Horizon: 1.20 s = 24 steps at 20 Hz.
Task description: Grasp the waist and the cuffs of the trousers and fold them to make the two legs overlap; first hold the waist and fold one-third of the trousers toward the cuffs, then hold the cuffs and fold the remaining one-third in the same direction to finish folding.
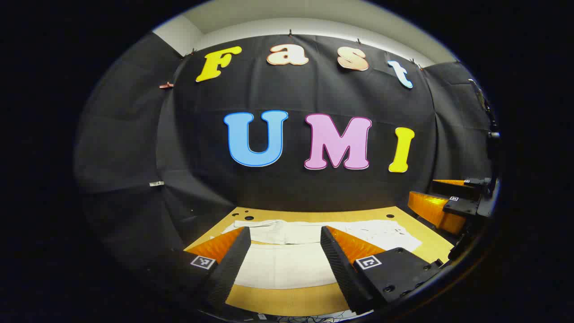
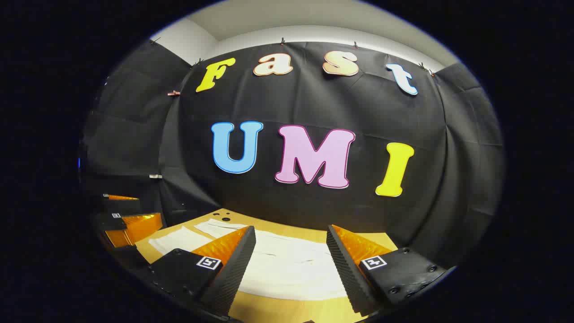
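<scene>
White trousers (image 1: 287,258) lie spread flat on the wooden table (image 1: 287,300), one leg near me and the other farther back; the same trousers (image 2: 287,269) lie under the right gripper view. My left gripper (image 1: 284,240) is open above the near leg, nothing between its fingers. My right gripper (image 2: 291,240) is also open above the cloth, holding nothing. The right gripper (image 1: 453,202) shows at the far right of the left gripper view, and the left gripper (image 2: 130,220) at the far left of the right gripper view. Both hover a little above the table.
The table's (image 2: 287,312) near edge runs just below both grippers. A few small dark holes (image 1: 249,217) mark the tabletop at the back left. The black cloth wall (image 1: 314,188) stands right behind the table.
</scene>
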Each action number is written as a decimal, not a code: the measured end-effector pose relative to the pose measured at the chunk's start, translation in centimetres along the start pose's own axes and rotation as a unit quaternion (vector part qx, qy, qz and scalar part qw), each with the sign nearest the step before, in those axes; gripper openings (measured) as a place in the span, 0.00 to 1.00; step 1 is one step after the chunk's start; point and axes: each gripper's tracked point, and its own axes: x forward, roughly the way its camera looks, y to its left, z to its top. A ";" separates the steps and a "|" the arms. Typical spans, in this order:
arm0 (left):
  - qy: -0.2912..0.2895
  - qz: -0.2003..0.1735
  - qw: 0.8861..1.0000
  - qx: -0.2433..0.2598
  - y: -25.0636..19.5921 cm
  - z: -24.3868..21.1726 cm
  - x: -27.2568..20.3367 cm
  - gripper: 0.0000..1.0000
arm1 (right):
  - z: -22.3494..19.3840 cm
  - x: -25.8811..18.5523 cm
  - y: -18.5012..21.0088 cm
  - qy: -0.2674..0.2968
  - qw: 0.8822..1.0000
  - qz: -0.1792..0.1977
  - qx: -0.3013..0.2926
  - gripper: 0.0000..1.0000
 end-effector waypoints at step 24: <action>0.016 -0.033 0.999 0.011 2.6 0.6 9.7 0.98 | -6.3 5.1 -4.8 0.069 0.993 -0.090 0.029 0.97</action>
